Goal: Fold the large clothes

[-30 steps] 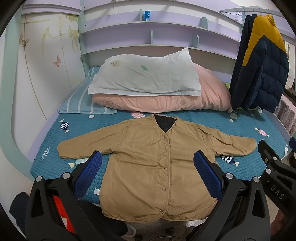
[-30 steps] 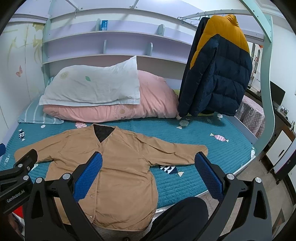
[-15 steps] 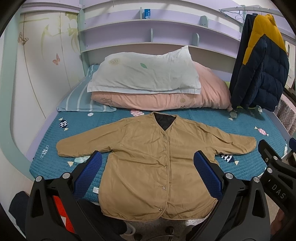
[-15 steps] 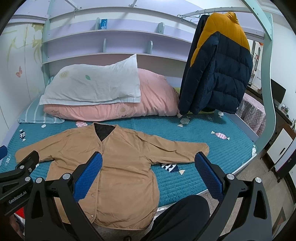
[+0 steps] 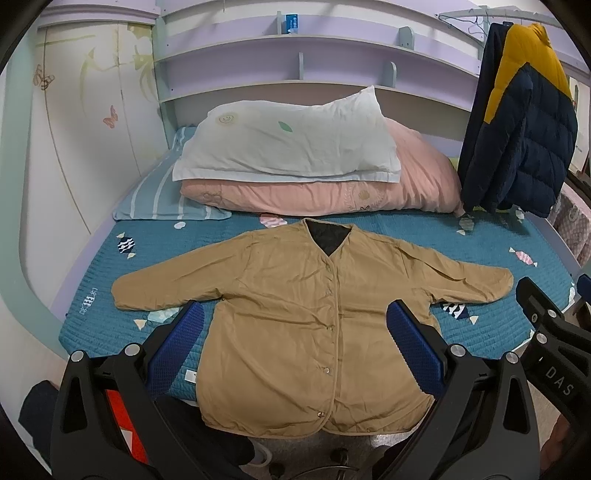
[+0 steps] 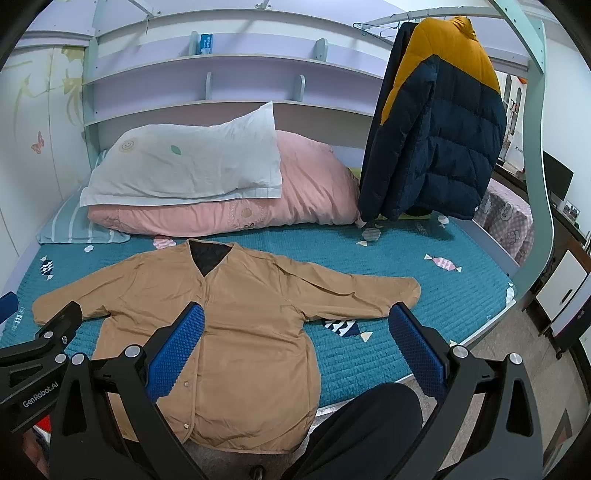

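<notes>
Left claw (image 5: 295, 332) and right claw (image 6: 297, 332) both spread wide, empty, held above jacket (image 5: 295, 314). Jacket laid flat, sleeves out, hem draped over bed's (image 5: 498, 254) near edge. Sleeve cuffs best gripped first, folded inward.

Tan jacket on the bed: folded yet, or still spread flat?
Spread flat, unfolded. The tan jacket lies front up on the teal bed cover, both sleeves stretched out sideways, hem overhanging the near edge.

Shelf box (image 5: 291, 18) label unreadable.
</notes>
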